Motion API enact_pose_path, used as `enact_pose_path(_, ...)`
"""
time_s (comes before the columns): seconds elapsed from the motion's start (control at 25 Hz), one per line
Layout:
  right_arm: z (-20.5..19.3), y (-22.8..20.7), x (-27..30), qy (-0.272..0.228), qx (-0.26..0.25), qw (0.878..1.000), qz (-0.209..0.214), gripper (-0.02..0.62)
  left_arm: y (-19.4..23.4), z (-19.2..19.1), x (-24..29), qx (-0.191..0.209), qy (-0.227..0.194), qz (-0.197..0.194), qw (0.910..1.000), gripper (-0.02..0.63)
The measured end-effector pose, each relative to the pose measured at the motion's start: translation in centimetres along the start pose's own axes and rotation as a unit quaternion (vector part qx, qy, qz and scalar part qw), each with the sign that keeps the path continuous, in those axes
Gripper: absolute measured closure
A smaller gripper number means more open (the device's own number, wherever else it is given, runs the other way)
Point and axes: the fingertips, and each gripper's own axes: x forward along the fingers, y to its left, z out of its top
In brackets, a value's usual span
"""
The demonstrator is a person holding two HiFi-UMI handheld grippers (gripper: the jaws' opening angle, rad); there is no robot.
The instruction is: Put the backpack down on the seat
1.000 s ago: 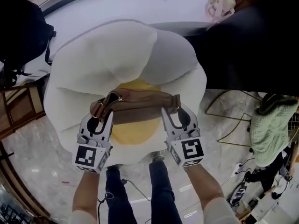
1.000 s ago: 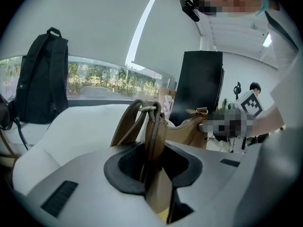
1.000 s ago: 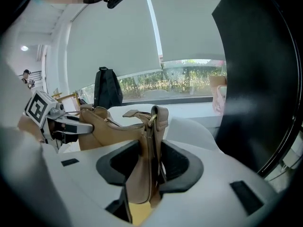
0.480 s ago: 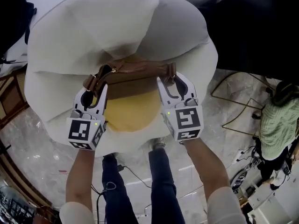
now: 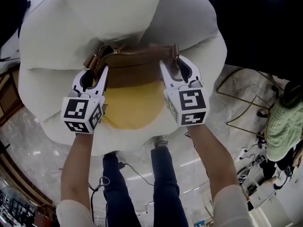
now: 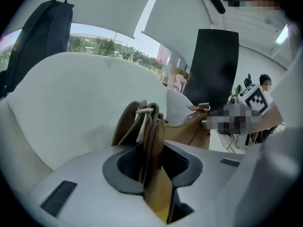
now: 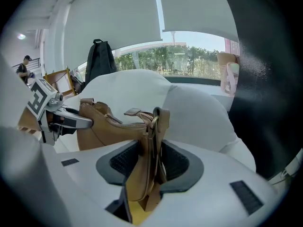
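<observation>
Evidently the left gripper (image 5: 96, 74) and right gripper (image 5: 171, 69) each pinch one end of the tan backpack (image 5: 135, 63), holding it level at upper centre over the white seat (image 5: 52, 27) and its yellow cushion (image 5: 132, 105). Contact with the seat is not confirmed. Against the earlier frame, backpack and grippers sit higher, deeper toward the backrest.

Left gripper (image 5: 95, 70) and right gripper (image 5: 175, 66), level on outstretched forearms (image 5: 78, 169), each seemingly clamp the brown bag (image 5: 135, 74).
</observation>
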Motion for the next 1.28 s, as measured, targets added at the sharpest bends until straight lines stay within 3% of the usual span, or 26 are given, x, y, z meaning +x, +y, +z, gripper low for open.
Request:
enact_pose_path(0.64,0.6,-2.5,4.6,0.009,0.028,0.999,-0.015,0.430,2.3,1.4,3.8,-0.031,0.019,-0.002,0.9993,0.491)
enact_pose_path(1.28,0.3,-3.6,3.6,0.006,0.071,0.997,-0.033,0.360,2.6,1.3,3.3,-0.038,0.025,0.000,0.9990,0.364)
